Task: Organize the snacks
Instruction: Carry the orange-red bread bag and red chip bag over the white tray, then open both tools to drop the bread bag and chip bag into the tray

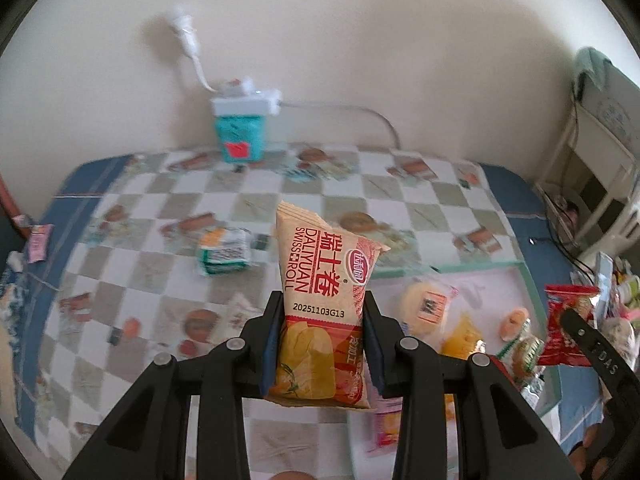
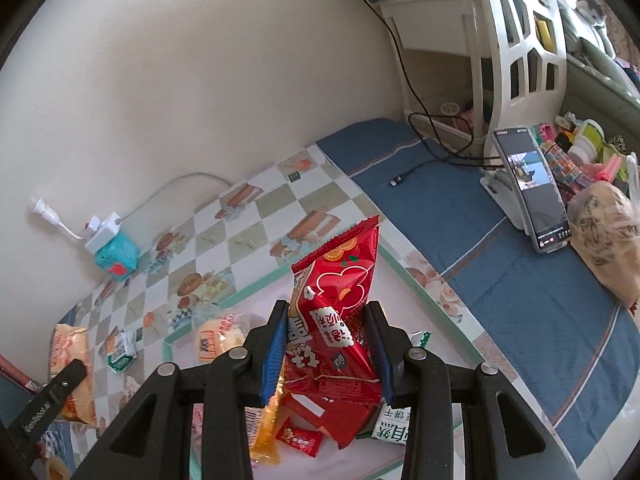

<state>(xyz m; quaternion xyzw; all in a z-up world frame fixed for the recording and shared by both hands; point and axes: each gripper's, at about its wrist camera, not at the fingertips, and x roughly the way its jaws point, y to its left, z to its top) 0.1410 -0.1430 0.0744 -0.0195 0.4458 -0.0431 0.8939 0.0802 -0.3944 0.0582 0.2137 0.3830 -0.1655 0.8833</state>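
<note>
My left gripper [image 1: 323,300] is shut on an orange Swiss roll packet [image 1: 320,280], held upright above the checked tablecloth [image 1: 140,280]. The same packet [image 2: 72,364] shows at the left edge of the right wrist view. My right gripper [image 2: 327,312] is shut on a red snack packet [image 2: 340,300], held upright over a pale tray [image 2: 436,312]; that packet [image 1: 568,324] appears at the right of the left wrist view. Loose snacks lie in the tray: a round bun [image 1: 428,304], a yellow jelly [image 1: 464,336], small green-wrapped packets [image 1: 524,354]. A green-and-white packet [image 1: 224,254] lies on the cloth.
A teal box with a white power adapter [image 1: 240,128] stands by the wall, its cable trailing along it. A phone on a stand [image 2: 528,188] and a bagged loaf [image 2: 604,236] sit on the blue cloth [image 2: 500,280] at the right. A white shelf unit [image 2: 512,40] stands behind.
</note>
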